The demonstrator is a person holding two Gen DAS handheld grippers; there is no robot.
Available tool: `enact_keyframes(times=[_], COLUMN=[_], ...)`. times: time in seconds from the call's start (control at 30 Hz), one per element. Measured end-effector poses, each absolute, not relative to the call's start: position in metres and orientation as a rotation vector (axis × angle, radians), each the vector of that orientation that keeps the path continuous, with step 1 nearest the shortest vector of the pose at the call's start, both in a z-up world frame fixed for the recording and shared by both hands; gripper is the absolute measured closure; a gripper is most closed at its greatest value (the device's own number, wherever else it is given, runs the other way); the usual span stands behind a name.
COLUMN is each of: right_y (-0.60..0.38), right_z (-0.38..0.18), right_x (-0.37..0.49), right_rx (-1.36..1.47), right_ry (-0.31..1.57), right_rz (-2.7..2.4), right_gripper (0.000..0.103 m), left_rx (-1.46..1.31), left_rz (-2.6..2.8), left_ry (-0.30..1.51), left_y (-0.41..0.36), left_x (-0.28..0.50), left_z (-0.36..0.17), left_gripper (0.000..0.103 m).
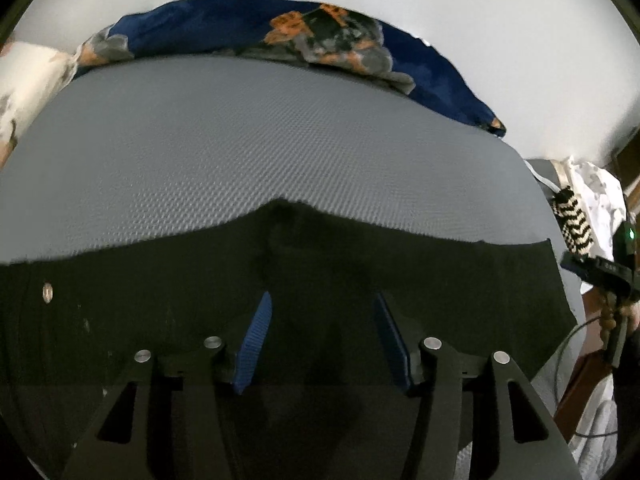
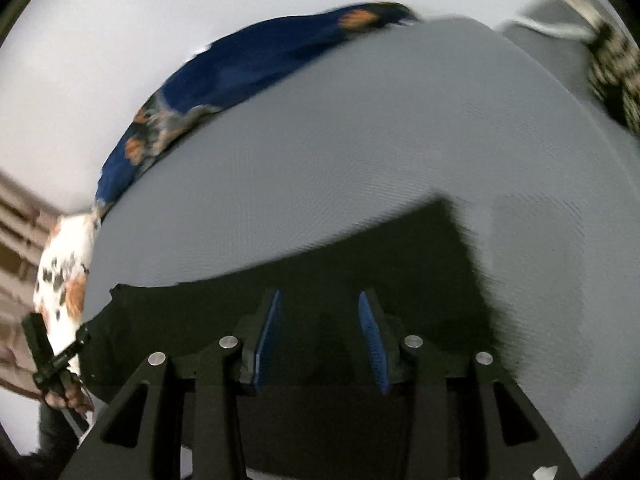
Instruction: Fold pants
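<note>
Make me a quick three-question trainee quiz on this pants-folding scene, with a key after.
1. True or false: the black pants lie on a grey mattress.
2. The left hand-held gripper is: A open over the pants, B shut on the pants, C out of view.
3. Fill in: the bunched blanket at the mattress's far edge is mostly ____.

Key: 1 true. 2 A; the right hand-held gripper is open too. 3 blue.

A home bedroom: grey textured mattress (image 1: 260, 132), blue floral bedding (image 1: 224, 28) bunched against a white wall (image 1: 520, 20)
</note>
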State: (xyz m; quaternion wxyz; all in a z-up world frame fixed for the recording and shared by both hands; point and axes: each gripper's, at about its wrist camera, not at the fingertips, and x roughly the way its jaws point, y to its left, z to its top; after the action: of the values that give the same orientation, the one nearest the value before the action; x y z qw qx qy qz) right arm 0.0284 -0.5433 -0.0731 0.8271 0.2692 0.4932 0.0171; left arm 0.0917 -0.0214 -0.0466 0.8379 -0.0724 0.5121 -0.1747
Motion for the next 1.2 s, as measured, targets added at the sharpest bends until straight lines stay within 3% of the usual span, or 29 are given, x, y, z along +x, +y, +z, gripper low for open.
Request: enact_keyframes(times=[0.33,0.8,0.87,0.97,1.2], right_y=[-0.624,-0.613,-0.609,-0.601,-0.585], right_z=[-0.107,-0.125,-0.125,-0.126,-0.11], right_x=[-0.022,0.002,0.008,0.014,0.012], right_rx=[0.749,0.78,0.775,0.768,0.744], right_ry=[1.12,1.071,1.058,1.056,1.037], right_rz=[0.078,0.221,0.215,0.187,0.112], right_gripper=[0.064,0.065,0.068,0.082,0.089], left_rx=[-0.183,-0.121,-0.123,-0.105,-0.052], left_rz=[-0.326,-0.272,-0.272,-0.264,-0.272], left_ry=[1.148,1.18,1.179,1.164,1.133], left_y=[-0.024,-0.035,-0.035,-0.037,-0.042], left_x=[0.069,0.048,0.046,0.043,0.035], left_z=[-0.064,-0.079,-0.082,-0.082,-0.082], left_gripper=[0.048,0.048,0.048,0.048,0.048])
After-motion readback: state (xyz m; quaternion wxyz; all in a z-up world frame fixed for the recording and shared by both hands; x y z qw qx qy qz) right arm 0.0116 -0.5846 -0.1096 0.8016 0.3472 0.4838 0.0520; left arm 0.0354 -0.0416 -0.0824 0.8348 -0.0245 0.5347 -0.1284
